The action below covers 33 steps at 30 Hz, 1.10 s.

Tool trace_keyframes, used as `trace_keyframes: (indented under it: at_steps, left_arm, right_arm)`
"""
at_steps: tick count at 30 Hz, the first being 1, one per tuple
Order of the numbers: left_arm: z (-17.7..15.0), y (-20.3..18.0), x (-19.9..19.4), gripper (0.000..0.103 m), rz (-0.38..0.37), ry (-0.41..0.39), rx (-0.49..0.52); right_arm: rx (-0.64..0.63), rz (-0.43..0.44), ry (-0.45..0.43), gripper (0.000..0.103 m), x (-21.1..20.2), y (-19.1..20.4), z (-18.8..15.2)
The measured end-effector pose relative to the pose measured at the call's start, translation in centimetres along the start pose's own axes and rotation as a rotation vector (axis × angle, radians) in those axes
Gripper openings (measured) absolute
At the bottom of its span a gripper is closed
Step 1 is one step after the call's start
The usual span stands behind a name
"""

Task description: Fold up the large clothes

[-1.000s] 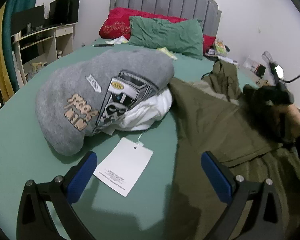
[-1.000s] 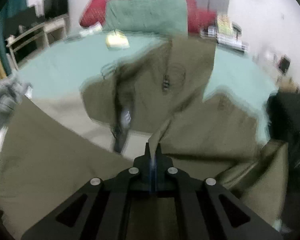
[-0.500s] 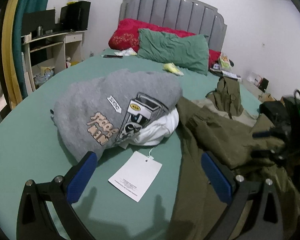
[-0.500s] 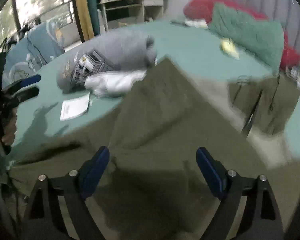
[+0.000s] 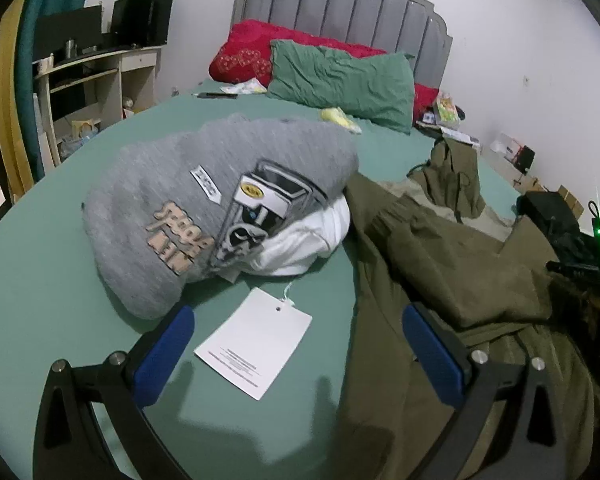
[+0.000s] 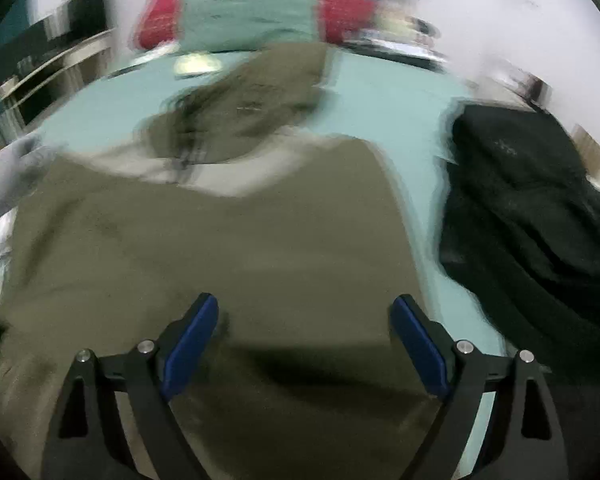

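Olive-green cloth garment (image 6: 236, 248) lies rumpled on the green bed (image 5: 40, 288); my left gripper (image 5: 300, 354) and right gripper (image 6: 304, 344) both hover spread, empty. Risk: a grab catching several layers, skewing the fold.

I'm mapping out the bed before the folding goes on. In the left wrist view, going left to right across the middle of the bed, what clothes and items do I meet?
Grey knitted sweater with patches → white folded garment → olive green jacket → black device with a green light.
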State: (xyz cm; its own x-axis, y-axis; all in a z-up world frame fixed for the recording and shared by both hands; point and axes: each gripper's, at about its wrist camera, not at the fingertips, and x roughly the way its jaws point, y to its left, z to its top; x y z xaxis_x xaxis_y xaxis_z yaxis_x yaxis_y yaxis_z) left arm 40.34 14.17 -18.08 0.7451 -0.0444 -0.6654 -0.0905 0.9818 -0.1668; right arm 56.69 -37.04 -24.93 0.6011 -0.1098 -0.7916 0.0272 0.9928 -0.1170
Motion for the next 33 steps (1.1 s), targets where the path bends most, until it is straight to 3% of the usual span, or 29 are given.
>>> trace_keyframes:
  at_steps: [2,3,5,8,9,11,12,14,16,17,18,20,22,24,26,28,30,31,32,33]
  left_arm:
    - [-0.3,-0.4,0.4,0.103,-0.002,0.006,0.012]
    - [-0.6,-0.8,0.6,0.103,-0.001,0.008,0.028]
    - [-0.9,-1.2,0.7,0.103,-0.003,0.006,0.044]
    - [-1.4,-2.2,0.6,0.103,-0.025,-0.004,0.074]
    - [-1.5,-2.6,0.4,0.103,-0.025,-0.012,0.092]
    - [-1.7,-3.2,0.3,0.103,-0.01,-0.027,0.121]
    - [-1.8,-3.3,0.3,0.103,-0.008,-0.03,0.126]
    - [-2.0,-3.5,0.6,0.103,-0.009,-0.013,0.133]
    - [-2.0,-3.4,0.7,0.103,-0.01,-0.01,0.133]
    - [-2.0,-3.3,0.6,0.103,-0.01,-0.009,0.128]
    - [-1.9,-3.2,0.6,0.103,-0.013,-0.007,0.122]
    - [-1.6,-2.9,0.4,0.103,-0.019,-0.012,0.108]
    - [-1.4,-2.6,0.1,0.103,-0.021,-0.019,0.101]
    - [-1.1,-2.5,-0.2,0.103,-0.02,-0.023,0.099]
    - [-0.8,-2.3,-0.3,0.103,-0.013,-0.023,0.098]
    - [-0.5,-2.1,-0.3,0.103,0.006,-0.011,0.105]
    - [-0.2,-1.7,-0.2,0.103,0.028,0.009,0.111]
    - [-0.1,-1.4,-0.2,0.103,0.03,0.01,0.104]
    - [0.2,-1.0,-0.4,0.103,0.027,0.012,0.089]
    - [0.4,-0.6,-0.5,0.103,0.021,0.015,0.075]
  right_arm:
    - [0.011,-0.029,0.0,0.084,0.8,-2.1,-0.6]
    - [0.022,0.031,0.043,0.065,1.9,-3.0,-1.0]
    - [0.059,0.143,0.155,0.044,4.5,-3.9,-2.3]
    - [0.026,0.202,0.114,0.021,4.0,-5.1,-2.6]
    - [0.022,0.183,0.077,0.015,3.1,-5.4,-2.3]
    - [0.048,0.126,0.005,0.013,1.1,-7.1,-1.6]
    - [0.066,0.09,-0.003,0.003,0.9,-7.5,-1.0]
    - [0.053,0.041,0.08,0.006,1.7,-8.5,-0.8]
    - [0.0,-0.022,0.107,0.027,1.3,-8.0,-0.9]
    - [-0.023,-0.02,0.075,0.065,0.0,-7.5,-0.7]
    - [-0.056,0.018,0.007,0.089,-1.5,-6.4,-0.2]
    - [-0.18,0.209,-0.106,0.09,-4.2,-2.2,1.1]
    - [-0.289,0.326,-0.102,0.09,-4.4,1.9,2.3]
    - [-0.351,0.445,-0.021,0.09,-2.7,6.3,3.7]
    - [-0.4,0.594,0.15,0.09,0.6,11.3,4.3]
    - [-0.472,0.609,0.277,0.09,3.8,15.5,4.5]
    - [-0.541,0.568,0.301,0.088,4.6,18.0,3.2]
    - [-0.548,0.567,0.293,0.081,4.6,18.4,2.7]
    - [-0.56,0.556,0.275,0.048,4.3,18.7,2.5]
    - [-0.575,0.556,0.268,0.003,3.7,18.9,2.3]
